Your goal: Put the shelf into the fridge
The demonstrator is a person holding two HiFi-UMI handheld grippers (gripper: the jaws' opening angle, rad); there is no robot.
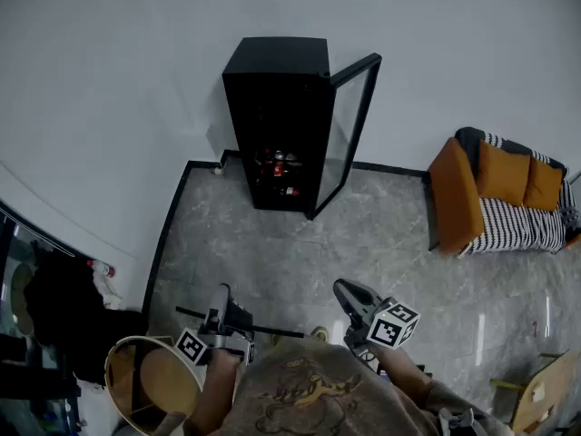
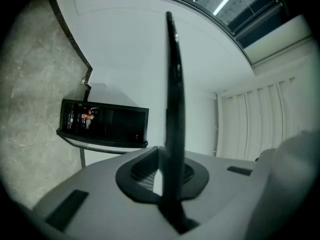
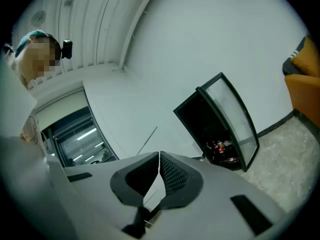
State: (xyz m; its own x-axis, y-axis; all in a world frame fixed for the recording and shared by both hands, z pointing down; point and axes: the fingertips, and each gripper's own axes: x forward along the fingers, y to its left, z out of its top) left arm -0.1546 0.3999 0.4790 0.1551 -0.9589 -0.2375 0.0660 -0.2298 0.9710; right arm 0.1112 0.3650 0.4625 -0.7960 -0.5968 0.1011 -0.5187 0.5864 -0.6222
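Shelf (image 2: 174, 84) edge-on, long axis crosswise before the fridge (image 1: 277, 107) — left tool (image 2: 170, 159) pinching it; right tool (image 3: 159, 156) pressed together

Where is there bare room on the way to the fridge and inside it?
The grey floor from you to the fridge is bare. Inside, the dark upper part shows nothing, room for the shelf; bottles crowd the bottom. The open door borders the right.

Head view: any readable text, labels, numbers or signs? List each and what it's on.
No readable text anywhere.
Bottles in the fridge: labels too small to read.
Marker cubes, left and right: square patterns only, no characters.
Shirt print: graphic, no legible words.
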